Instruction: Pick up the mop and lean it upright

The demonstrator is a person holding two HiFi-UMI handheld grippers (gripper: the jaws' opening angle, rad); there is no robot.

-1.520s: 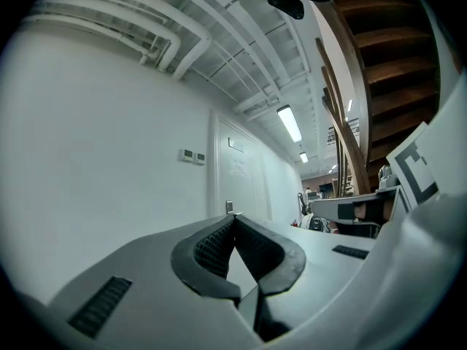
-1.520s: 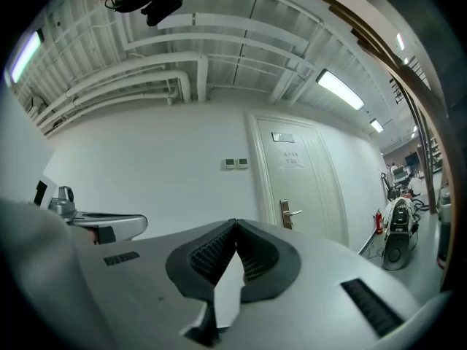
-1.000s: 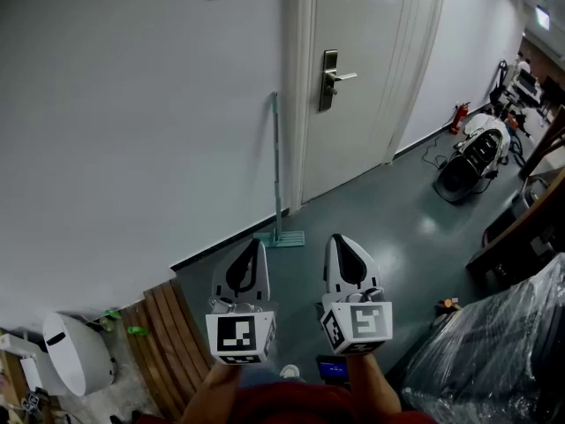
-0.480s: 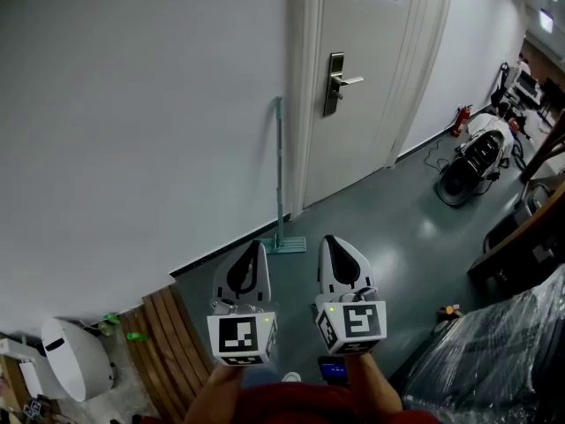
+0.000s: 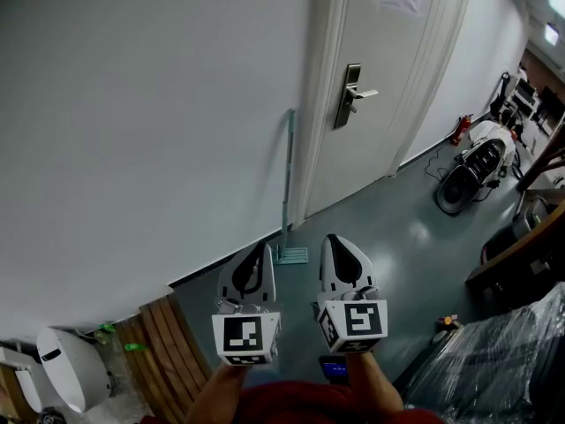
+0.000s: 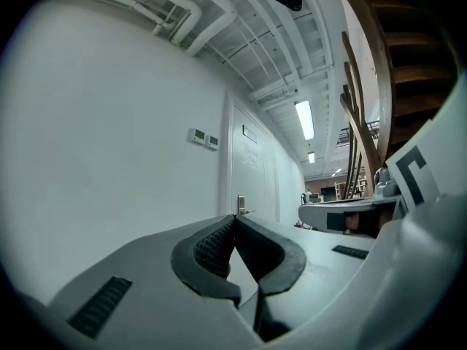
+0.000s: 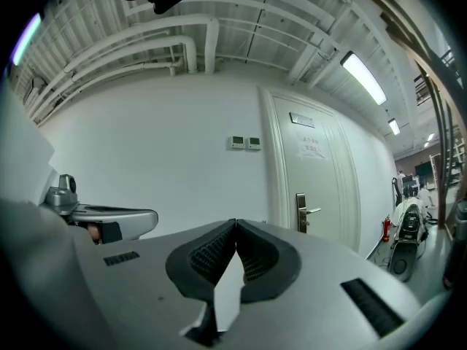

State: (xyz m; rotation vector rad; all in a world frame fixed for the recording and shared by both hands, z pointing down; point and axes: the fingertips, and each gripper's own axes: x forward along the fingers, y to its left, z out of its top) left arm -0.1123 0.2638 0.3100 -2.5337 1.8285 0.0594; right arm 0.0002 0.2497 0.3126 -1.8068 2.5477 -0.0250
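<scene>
Grey-green floor runs along a white wall to a closed door in what looks like a workshop corridor.

The left gripper has its jaws together. The ribbed pads meet at the tip and nothing lies between them. The right gripper is in the same state, its jaws pressed together and empty. In the head view both are held level, side by side and close to the person's body, pointing toward the wall.

Beyond them stands the mop, apart from both grippers. Its pale green handle is upright against the wall, just beside the door frame. Its flat head rests on the floor at the foot of the wall. Neither gripper touches it.

To the lower left are wooden slats and a white rounded device. The door lever is to the mop's right.

Judging by how things lie, the leaning step looks done, with both grippers clear of the mop. Nothing more seems needed unless the mop shifts. The likeliest trouble is the head sliding out on the smooth floor. To take hold again, a gripper would first need its jaws spread. It would then close on the handle partway up, without knocking it sideways off the wall.
</scene>
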